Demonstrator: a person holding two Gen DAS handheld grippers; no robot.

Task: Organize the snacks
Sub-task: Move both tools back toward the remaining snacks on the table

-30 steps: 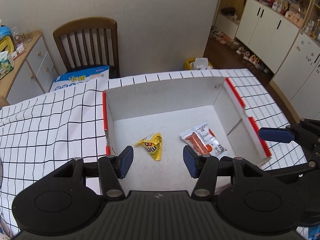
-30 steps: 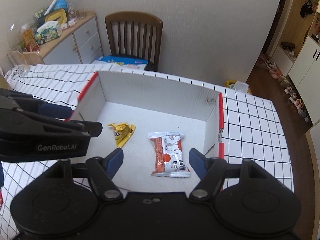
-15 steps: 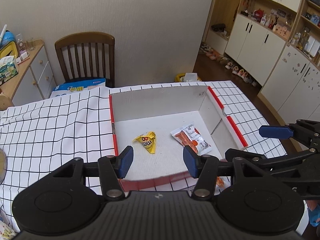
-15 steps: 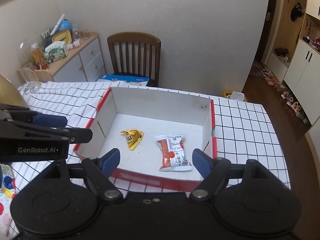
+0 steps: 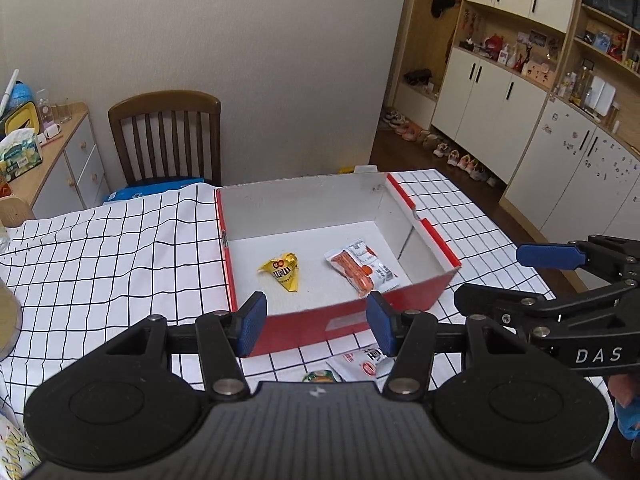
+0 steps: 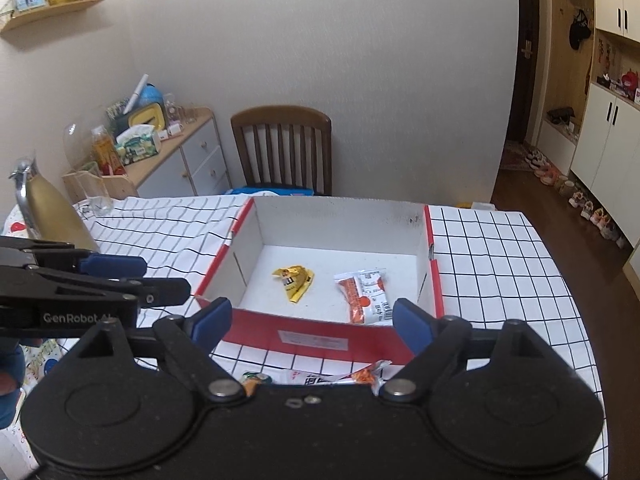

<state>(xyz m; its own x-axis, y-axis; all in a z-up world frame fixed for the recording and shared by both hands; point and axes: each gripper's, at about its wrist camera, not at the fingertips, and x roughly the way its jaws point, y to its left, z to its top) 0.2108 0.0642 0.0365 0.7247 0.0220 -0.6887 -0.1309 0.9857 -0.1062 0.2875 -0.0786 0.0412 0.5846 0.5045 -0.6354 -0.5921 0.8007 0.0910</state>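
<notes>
While both tools [image 5: 312, 322] [image 6: 310, 322] hang spread and empty before the box [image 6: 320, 338], packets [image 6: 340, 378] just before it risk being overlooked.

White letters "DAS" stand on the black body of the right hand-held gripper [image 5: 548, 276], seen from the left wrist camera. From the right wrist camera, the side of the left hand-held gripper [image 6: 160, 280] reads "GenRobot.A" (the last letters are cut off behind the other gripper's arm). The yellow snack packet [image 5: 283, 271] in the red box [image 5: 344, 320] carries dark print, too small to read. The orange-and-white packet [image 5: 360, 267] bears a barcode and small print, also unreadable.
</notes>
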